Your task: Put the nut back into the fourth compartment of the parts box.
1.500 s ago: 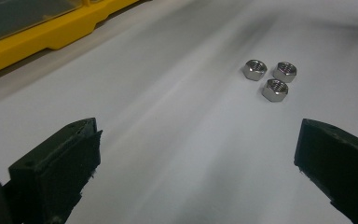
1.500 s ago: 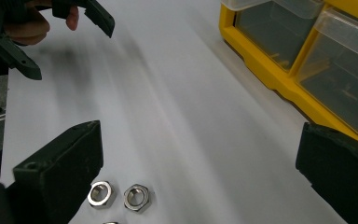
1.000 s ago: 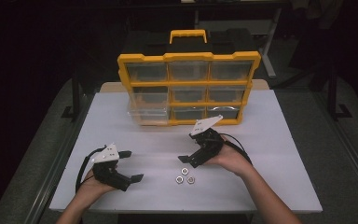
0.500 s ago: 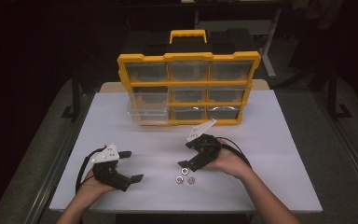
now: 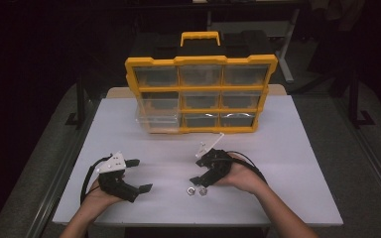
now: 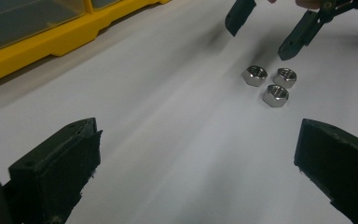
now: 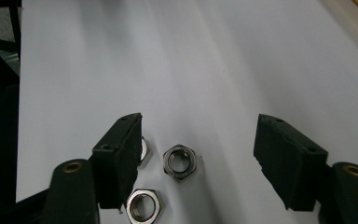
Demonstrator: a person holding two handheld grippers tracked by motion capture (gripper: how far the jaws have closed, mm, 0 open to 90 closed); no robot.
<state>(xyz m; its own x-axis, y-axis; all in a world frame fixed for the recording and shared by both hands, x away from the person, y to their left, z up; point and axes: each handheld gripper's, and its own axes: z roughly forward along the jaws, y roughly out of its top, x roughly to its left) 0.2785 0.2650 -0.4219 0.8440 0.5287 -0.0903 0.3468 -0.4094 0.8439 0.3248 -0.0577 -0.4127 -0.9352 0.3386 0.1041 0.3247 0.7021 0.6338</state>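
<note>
My right tongs (image 7: 193,156) have just been closing around one nut (image 7: 180,161), not gripping yet; left tongs (image 6: 191,172) rest wide open, empty.

My right tongs (image 5: 198,182) have come down and forward from where I held them a second ago, off the bare counter (image 5: 287,148) behind the nuts, until their tips sit right over the three nuts (image 5: 196,190). Their jaws have just been closing: from wide apart they have drawn in about halfway. In the right gripper view one nut (image 7: 180,161) now lies between the jaws without either pad touching it, a second nut (image 7: 143,151) is partly tucked behind the left pad (image 7: 121,154), and the third nut (image 7: 143,205) lies just below that pad.
</note>
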